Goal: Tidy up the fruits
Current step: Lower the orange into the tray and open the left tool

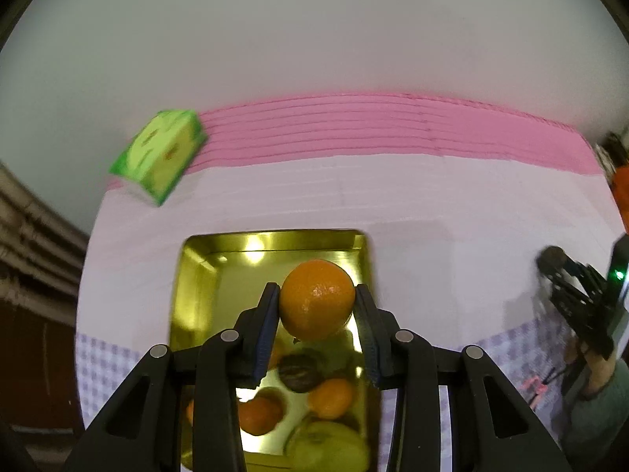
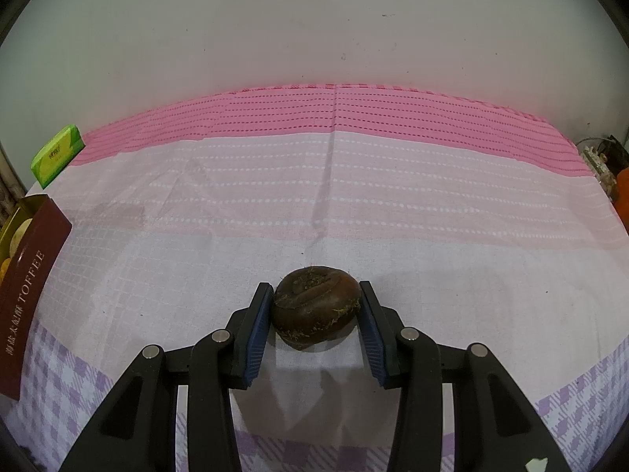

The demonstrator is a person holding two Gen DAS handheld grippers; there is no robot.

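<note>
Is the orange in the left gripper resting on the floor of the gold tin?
No. The orange is clamped between the left gripper fingers, held above the gold tin, with other fruit lying below it.

**A cloth-covered table against a plain wall**

A pale grey-white wall is filling the upper half of both views, showing a few small dark specks. A tablecloth is covering the table, running from a pink striped band at the far edge through pale pink to a lilac check nearest the cameras. At the left, what may be brown stepped woodwork is showing, blurred
</note>
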